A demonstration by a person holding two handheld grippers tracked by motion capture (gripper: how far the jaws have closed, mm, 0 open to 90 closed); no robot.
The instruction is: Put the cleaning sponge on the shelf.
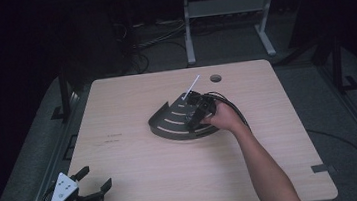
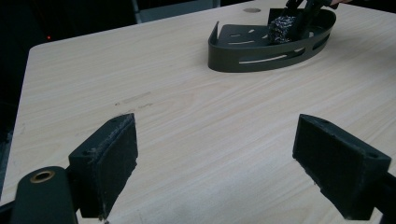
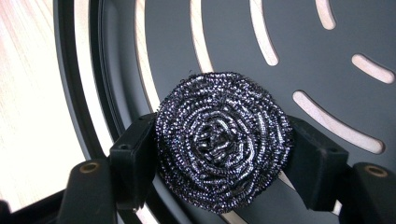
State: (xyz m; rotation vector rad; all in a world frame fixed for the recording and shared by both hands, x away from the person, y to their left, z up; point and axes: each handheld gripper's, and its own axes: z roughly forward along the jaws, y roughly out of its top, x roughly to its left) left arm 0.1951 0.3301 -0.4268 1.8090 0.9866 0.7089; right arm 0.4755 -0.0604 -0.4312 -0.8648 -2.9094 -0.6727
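Note:
A round steel-wool scourer [image 3: 222, 144] is pinched between the two jaws of my right gripper [image 3: 222, 151], which is shut on it. It hangs over the slotted floor of a dark curved tray [image 3: 233, 42], close to the rim. In the high view the right gripper [image 1: 194, 121] points down into the tray [image 1: 169, 129] at mid-table. My left gripper [image 1: 95, 176] stands open by the near left corner with nothing between its pads [image 2: 116, 154]. In the left gripper view the tray [image 2: 252, 58] and the scourer [image 2: 281, 28] lie far ahead.
The light wooden table [image 1: 150, 184] has a round cable hole [image 1: 215, 78] near its far edge. A thin white stick [image 1: 191, 86] pokes up beside the tray's far side. A metal desk frame [image 1: 227, 5] stands on the dark floor beyond.

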